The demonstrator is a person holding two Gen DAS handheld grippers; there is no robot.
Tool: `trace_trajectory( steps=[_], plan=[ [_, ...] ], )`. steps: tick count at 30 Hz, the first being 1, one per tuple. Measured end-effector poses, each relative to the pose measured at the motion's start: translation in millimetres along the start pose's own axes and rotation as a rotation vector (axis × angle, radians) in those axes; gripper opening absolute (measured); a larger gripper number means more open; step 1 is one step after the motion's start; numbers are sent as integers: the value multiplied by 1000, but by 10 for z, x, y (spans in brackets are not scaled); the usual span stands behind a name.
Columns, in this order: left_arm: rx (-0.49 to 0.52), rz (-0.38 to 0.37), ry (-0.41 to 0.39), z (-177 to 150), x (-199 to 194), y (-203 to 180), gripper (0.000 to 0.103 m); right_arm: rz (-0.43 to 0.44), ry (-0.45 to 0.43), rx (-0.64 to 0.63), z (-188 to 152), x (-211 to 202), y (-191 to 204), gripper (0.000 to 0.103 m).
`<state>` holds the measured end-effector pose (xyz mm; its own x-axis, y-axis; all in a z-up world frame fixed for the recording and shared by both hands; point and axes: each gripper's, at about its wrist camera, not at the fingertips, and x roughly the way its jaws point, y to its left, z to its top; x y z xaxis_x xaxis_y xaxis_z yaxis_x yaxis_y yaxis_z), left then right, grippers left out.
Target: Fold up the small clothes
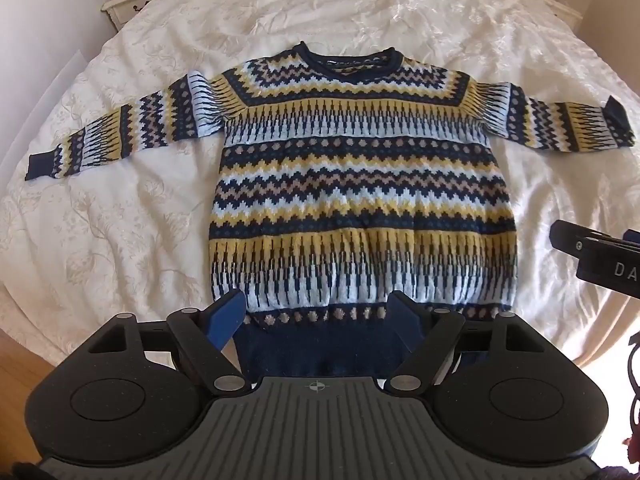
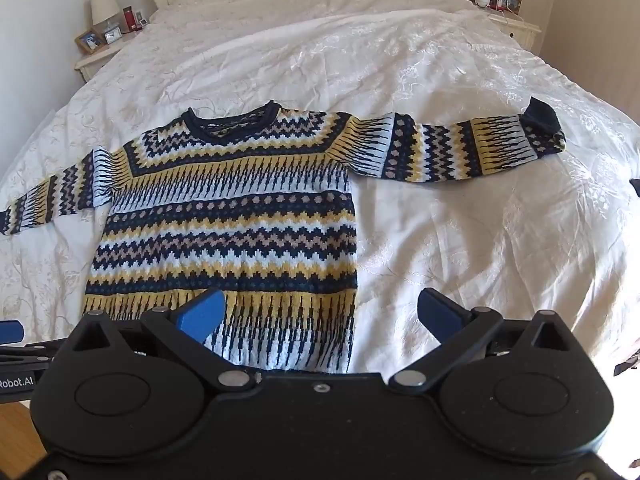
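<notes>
A small knitted sweater point(image 1: 352, 184) in navy, yellow and pale blue bands lies flat and face up on the bed, both sleeves spread sideways. My left gripper point(image 1: 318, 318) hovers open above the sweater's navy hem, holding nothing. In the right wrist view the same sweater point(image 2: 228, 216) sits left of centre, its right sleeve point(image 2: 460, 152) stretching toward the right. My right gripper point(image 2: 320, 312) is open and empty over the sweater's lower right edge. The right gripper's body point(image 1: 600, 256) shows at the right margin of the left wrist view.
A white embroidered bedspread point(image 2: 460, 248) covers the whole bed. Bedside tables with a lamp, photo frames and small items stand at the back left point(image 2: 104, 36) and back right point(image 2: 504, 4). Wooden floor point(image 1: 20, 364) shows at the bed's near left.
</notes>
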<state>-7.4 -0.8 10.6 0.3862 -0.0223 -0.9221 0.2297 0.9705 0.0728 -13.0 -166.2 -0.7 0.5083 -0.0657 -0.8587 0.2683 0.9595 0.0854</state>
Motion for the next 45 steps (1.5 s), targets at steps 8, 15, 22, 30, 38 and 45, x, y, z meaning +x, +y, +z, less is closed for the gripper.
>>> trace_trajectory(
  steps=[8,15,22,30,38,45],
  plan=[
    [-2,-3,-4,-26,-15,14,77,3,-1,-11,20,-11,32,102],
    [0,-4,-6,-44,-10,20,77,2,-2,-11,18,-5,48,102],
    [-1,-8,-1,-56,-18,42,77,2,-1,-10,21,-2,54,102],
    [-6,-8,4,-58,10,50,77,4,4,-13,28,26,90,102],
    [-12,-7,8,-50,31,79,77,4,5,-14,29,40,105,102],
    [-12,-8,7,-53,33,87,77,4,6,-12,11,42,131,102]
  ],
)
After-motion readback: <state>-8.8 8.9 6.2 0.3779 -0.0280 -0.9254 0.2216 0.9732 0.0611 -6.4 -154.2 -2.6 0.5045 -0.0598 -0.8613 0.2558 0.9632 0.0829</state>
